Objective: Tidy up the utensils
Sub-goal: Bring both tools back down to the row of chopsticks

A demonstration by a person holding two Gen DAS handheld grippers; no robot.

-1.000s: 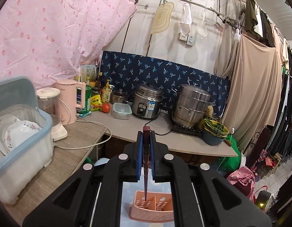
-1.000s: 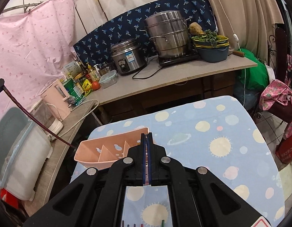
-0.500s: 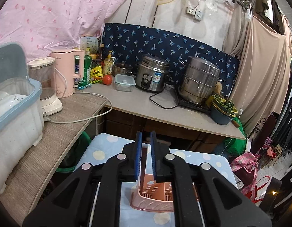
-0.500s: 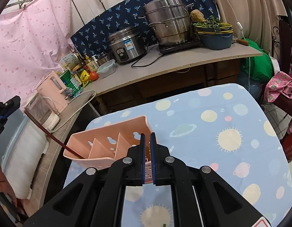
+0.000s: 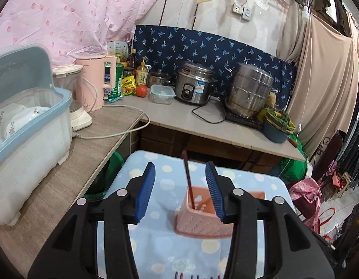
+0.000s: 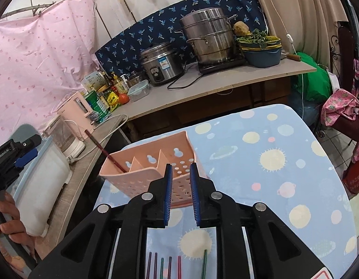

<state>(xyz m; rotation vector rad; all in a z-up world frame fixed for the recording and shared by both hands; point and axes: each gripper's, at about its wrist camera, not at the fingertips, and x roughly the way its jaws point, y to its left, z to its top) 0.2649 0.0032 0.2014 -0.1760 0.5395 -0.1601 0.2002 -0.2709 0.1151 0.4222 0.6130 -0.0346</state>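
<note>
Left wrist: left gripper (image 5: pixel 180 191) fingers wide apart, empty, above caddy (image 5: pixel 202 218); chopstick (image 5: pixel 188 179) leans in caddy's left compartment.
Right wrist: right gripper (image 6: pixel 181 194) fingers slightly parted, empty, near caddy (image 6: pixel 151 167); chopsticks (image 6: pixel 170 265) on table (image 6: pixel 284 162).

We see the left gripper (image 5: pixel 180 188) now spread wide, chopstick (image 5: pixel 188 181) released into the caddy (image 5: pixel 198 223); right gripper (image 6: pixel 181 195) has parted slightly.

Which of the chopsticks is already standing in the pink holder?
Only the dark red chopstick, leaning in the leftmost compartment of the pink holder. The other coloured chopsticks lie flat on the tablecloth by the right gripper.
</note>
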